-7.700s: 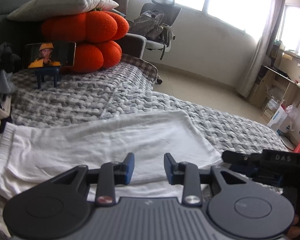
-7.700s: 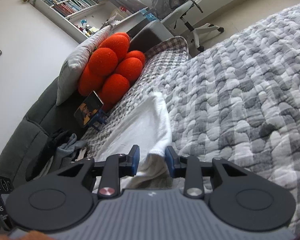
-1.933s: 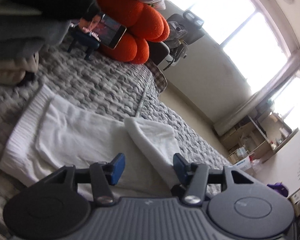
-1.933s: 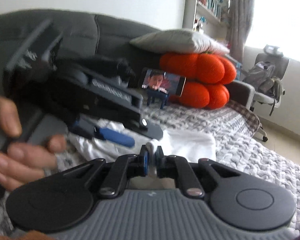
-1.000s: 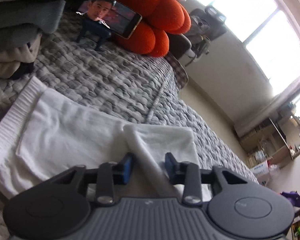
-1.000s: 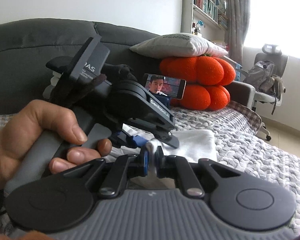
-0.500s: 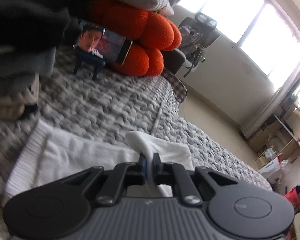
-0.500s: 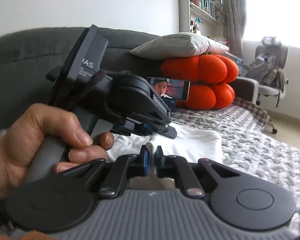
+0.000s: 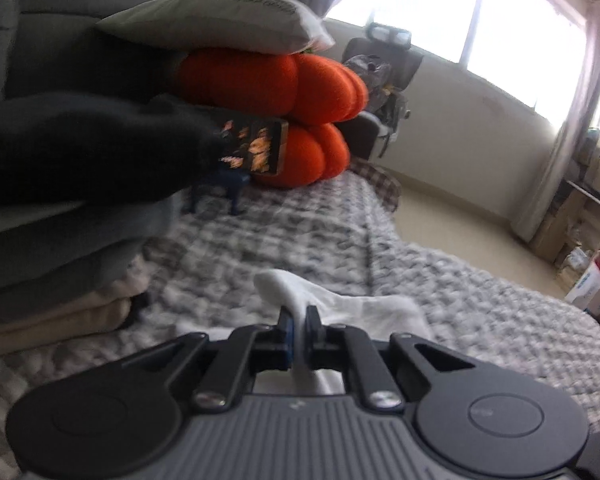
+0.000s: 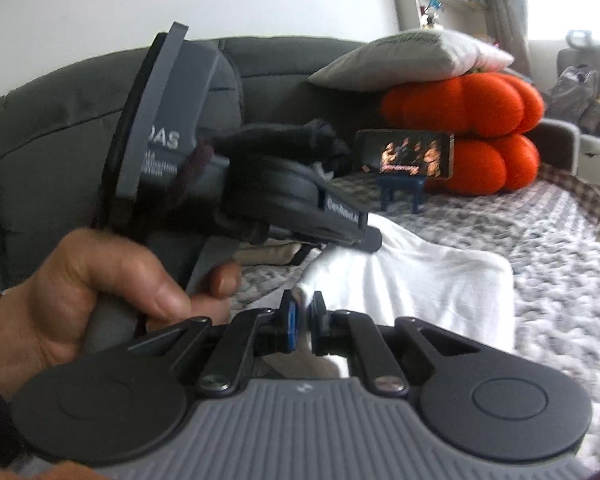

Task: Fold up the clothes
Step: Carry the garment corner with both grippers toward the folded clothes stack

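Where "GenRobot.AI" marks the left tool [image 10: 374, 240], both pinch the white garment [image 10: 428, 280].

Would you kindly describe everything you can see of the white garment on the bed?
The white garment is plain, soft, slightly wrinkled cloth, lying mostly flat on the grey knitted blanket. Its far edge looks straight, as if already folded. Both tongs are shut on it: the left tongs pinch a raised fold that peaks just beyond the pads, and the right tongs clamp another edge. No print shows; the garment's type is unclear.

Grey bed [image 9: 480, 280] w/ white garment [image 10: 440, 280]
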Motion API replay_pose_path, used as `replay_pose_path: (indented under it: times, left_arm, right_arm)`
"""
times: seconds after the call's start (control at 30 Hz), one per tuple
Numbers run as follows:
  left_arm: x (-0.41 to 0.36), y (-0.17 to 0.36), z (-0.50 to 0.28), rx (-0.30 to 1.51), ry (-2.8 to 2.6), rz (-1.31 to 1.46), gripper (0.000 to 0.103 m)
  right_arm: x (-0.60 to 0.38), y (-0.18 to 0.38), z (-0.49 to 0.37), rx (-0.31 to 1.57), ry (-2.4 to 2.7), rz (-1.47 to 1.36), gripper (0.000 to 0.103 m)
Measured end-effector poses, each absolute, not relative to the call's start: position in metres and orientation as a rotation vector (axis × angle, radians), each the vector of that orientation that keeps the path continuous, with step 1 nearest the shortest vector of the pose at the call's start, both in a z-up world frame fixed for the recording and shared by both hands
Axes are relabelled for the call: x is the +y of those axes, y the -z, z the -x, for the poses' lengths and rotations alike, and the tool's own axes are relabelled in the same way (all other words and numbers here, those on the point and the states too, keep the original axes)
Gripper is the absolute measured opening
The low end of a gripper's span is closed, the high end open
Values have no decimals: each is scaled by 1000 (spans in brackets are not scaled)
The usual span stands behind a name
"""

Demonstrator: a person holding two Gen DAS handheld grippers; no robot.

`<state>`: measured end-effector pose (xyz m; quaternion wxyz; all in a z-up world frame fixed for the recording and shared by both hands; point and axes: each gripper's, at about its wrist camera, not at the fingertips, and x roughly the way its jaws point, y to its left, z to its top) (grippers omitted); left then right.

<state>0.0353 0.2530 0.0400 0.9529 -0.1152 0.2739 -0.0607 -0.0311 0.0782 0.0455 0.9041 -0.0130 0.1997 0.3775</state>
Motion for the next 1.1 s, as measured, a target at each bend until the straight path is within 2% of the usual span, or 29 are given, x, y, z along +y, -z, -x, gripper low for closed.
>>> replay_pose_path:
  times: [0.23, 0.53, 1.1]
  left_arm:
    - [278, -29, -36, 563, 82, 264, 5]
    - [290, -23, -48, 580, 97, 264, 6]
    - [289, -18, -41, 597, 74, 199, 7]
  right_arm:
    - [104, -35, 26, 453, -782, 65, 8]
    - [111, -35, 11, 530, -790, -27, 8]
    - [121, -20, 5, 627, -816, -14, 9]
